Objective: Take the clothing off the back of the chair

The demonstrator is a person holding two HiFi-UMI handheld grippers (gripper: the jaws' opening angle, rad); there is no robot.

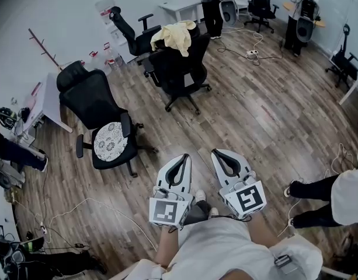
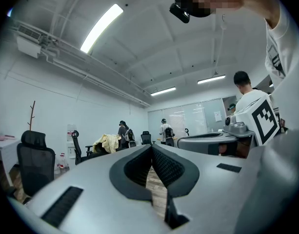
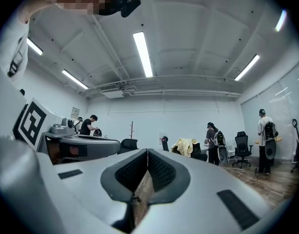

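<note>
While the office chair point(image 1: 180, 69) stood far off, step: approach.
Clothing: yellow garment point(image 1: 174, 35) draped over its back.
Jaws: left gripper point(image 1: 183, 157), right gripper point(image 1: 216, 153) closed, empty.
Next: walk closer, open jaws.

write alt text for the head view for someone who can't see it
Seen from above, a pale yellow garment hangs over the back of a black swivel office chair across a brown wood-plank floor. Near the bottom, the person's grey left gripper and right gripper point toward it, both shut and empty, well short of the chair.
</note>
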